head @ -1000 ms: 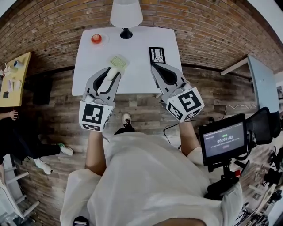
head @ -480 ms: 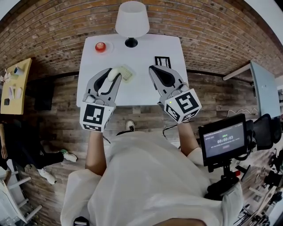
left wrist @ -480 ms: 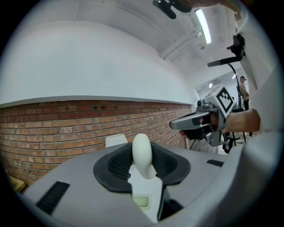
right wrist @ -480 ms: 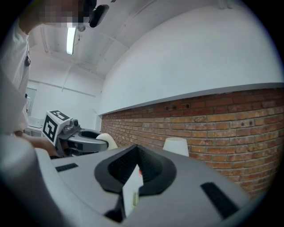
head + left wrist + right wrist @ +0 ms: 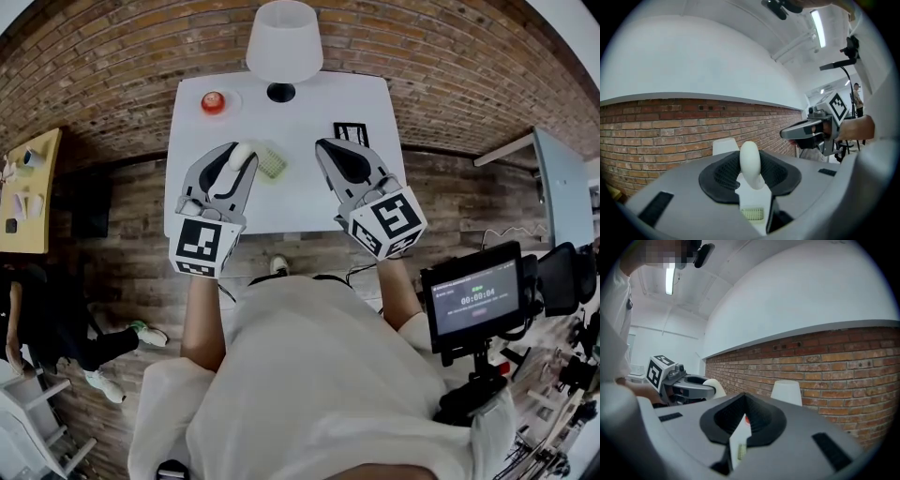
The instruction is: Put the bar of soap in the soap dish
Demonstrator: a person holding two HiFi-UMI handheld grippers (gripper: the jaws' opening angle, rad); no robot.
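Left jaws pinch the soap beside the dish; right jaws are closed on nothing.
The left gripper (image 5: 238,151) has its jaws spread round the white soap (image 5: 750,160), which stands on end between the pads with its rounded top clear above them. Below the soap, seen through the gap between these jaws, lies the green ribbed dish (image 5: 752,214); from the head view the dish (image 5: 272,162) sits on the white counter (image 5: 300,192) just right of the left jaws' tips, and I cannot tell whether soap and dish touch. The right gripper (image 5: 742,399) has its jaws meeting at the tips, with only the counter showing through the slot behind them. It hangs level with the left gripper, well to that one's right. Just beyond its tips lies a black-and-white card (image 5: 351,134). Farther ahead of both stand a white lamp (image 5: 284,42) and a red thing (image 5: 213,101).
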